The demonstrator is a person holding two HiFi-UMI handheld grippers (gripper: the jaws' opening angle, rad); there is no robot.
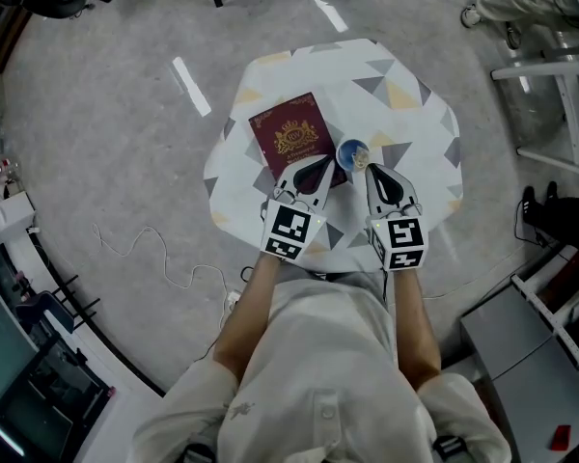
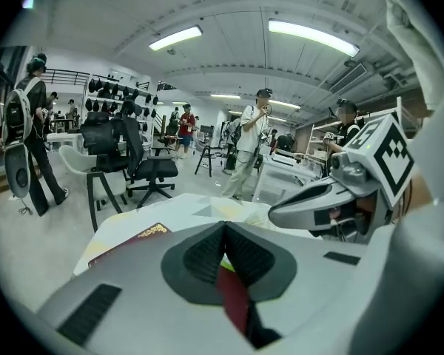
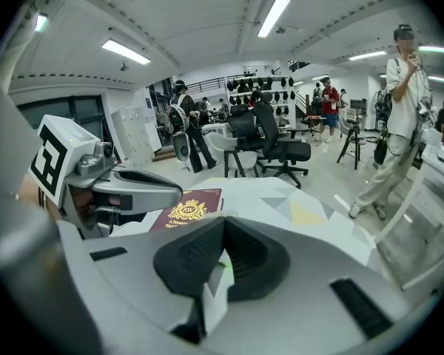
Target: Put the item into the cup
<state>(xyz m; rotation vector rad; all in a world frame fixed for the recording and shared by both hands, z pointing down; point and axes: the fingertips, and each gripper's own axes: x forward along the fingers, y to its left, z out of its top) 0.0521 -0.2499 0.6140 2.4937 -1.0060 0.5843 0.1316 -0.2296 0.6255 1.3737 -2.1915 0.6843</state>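
Both pressed together and empty: my left tongs (image 1: 320, 167) sit at eight o'clock of the cup (image 1: 352, 154), right tongs (image 1: 374, 172) at five, staged close.

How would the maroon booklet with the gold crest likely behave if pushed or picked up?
The maroon booklet with the gold crest lies flat on the patterned tablecloth, so a push would probably slide it, not roll or tip it. It looks thin, so its edge may be hard to grip, and it may flex when lifted.

Left gripper (image 2: 223, 228) is smooth grey plastic; booklet (image 1: 291, 135) cover gold-stamped.
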